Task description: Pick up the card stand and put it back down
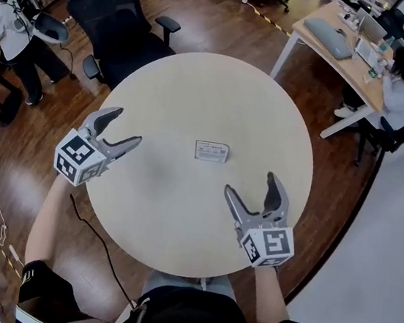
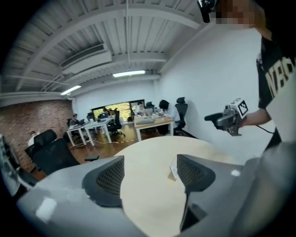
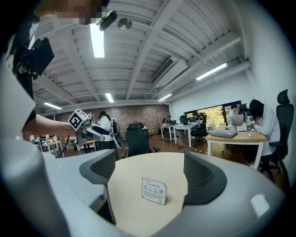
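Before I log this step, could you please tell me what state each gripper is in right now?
Left gripper: open, holding nothing.
Right gripper: open, holding nothing; the card stand sits untouched ahead of it.

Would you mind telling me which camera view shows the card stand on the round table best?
The right gripper view: the card stand stands upright with its printed face toward the camera, and nothing covers it. The head view shows it small and from above. The left gripper view catches only a narrow, angled sliver.
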Action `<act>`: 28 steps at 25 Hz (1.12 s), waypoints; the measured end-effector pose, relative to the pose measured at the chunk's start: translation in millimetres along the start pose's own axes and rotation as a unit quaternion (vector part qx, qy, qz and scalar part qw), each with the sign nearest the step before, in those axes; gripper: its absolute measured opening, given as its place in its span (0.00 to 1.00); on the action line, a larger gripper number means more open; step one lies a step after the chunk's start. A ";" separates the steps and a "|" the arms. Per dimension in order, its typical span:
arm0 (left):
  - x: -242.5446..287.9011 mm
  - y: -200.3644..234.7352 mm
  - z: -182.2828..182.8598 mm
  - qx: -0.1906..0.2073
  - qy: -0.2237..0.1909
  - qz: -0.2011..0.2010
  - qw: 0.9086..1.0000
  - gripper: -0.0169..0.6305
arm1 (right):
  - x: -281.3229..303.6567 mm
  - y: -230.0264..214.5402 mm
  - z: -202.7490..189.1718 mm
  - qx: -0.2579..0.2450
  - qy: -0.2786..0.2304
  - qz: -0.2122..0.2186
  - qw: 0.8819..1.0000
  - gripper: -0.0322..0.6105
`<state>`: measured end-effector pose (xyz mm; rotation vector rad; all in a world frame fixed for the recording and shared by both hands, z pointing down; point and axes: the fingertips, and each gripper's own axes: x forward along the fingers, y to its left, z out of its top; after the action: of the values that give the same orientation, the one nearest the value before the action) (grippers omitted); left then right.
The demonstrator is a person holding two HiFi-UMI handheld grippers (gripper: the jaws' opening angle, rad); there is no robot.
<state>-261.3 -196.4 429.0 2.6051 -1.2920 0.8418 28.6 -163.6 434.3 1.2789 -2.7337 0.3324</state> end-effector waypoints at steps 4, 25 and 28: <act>30.4 -12.4 -13.3 0.070 0.052 -0.108 0.990 0.63 | 8.3 -6.4 -10.7 -0.006 0.012 -0.001 1.000 0.78; 140.3 -77.8 -124.8 0.236 0.129 -0.328 0.906 0.92 | -8.7 -26.9 -70.8 0.001 0.059 -0.030 0.998 0.78; 164.6 -93.1 -133.3 0.212 0.112 -0.343 0.908 0.91 | -10.2 -28.1 -77.8 0.001 0.064 -0.034 0.997 0.78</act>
<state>-167.8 -208.4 640.3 2.8281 -0.0852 1.3073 56.9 -154.7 512.1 1.3013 -2.5779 0.3949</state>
